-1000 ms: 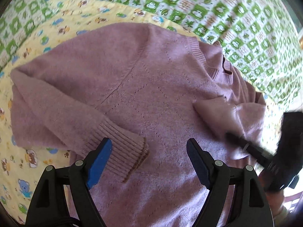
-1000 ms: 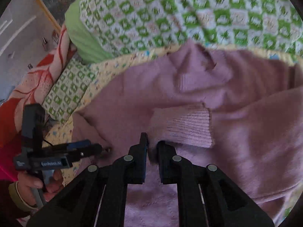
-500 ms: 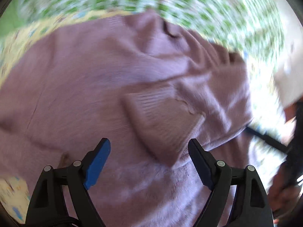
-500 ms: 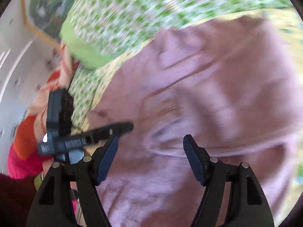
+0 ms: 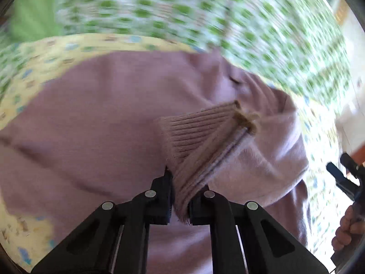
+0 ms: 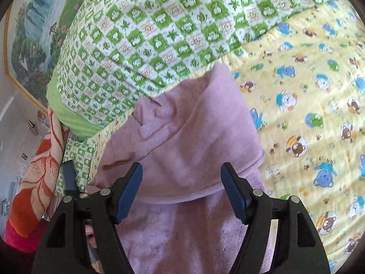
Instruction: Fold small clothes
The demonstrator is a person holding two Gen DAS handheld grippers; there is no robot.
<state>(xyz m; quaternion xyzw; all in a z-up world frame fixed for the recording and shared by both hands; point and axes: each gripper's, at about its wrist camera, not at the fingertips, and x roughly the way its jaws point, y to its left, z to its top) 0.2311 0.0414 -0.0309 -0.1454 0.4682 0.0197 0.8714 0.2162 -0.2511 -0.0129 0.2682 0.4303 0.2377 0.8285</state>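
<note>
The mauve knitted sweater (image 6: 182,137) lies spread on a yellow cartoon-print sheet (image 6: 308,91) on the bed, with a green checked quilt (image 6: 159,27) behind it. It looks soft, light and limp, so I judge it will sag and stretch when lifted and will not keep a fold unless it is laid down flat. The ribbed cuff (image 5: 200,132) is thicker and firmer than the rest of the knit, so this is a good place to hold; a hem edge or a shoulder seam would also serve. The left tool (image 5: 180,201) has its jaws closed narrow on this ribbed cuff, which stands up a little from the body of the sweater and runs forward from the tips toward the collar area. This view is blurred, so finer detail of the sleeve I cannot tell. The right tool (image 6: 181,191) is wide apart and holds nothing; it hangs low over the lower body of the sweater and points toward the neckline, with the fabric between its blue pads (image 6: 129,189) but apparently not touching them. In the left view the right tool appears at the far right edge, well apart from the cuff.
</note>
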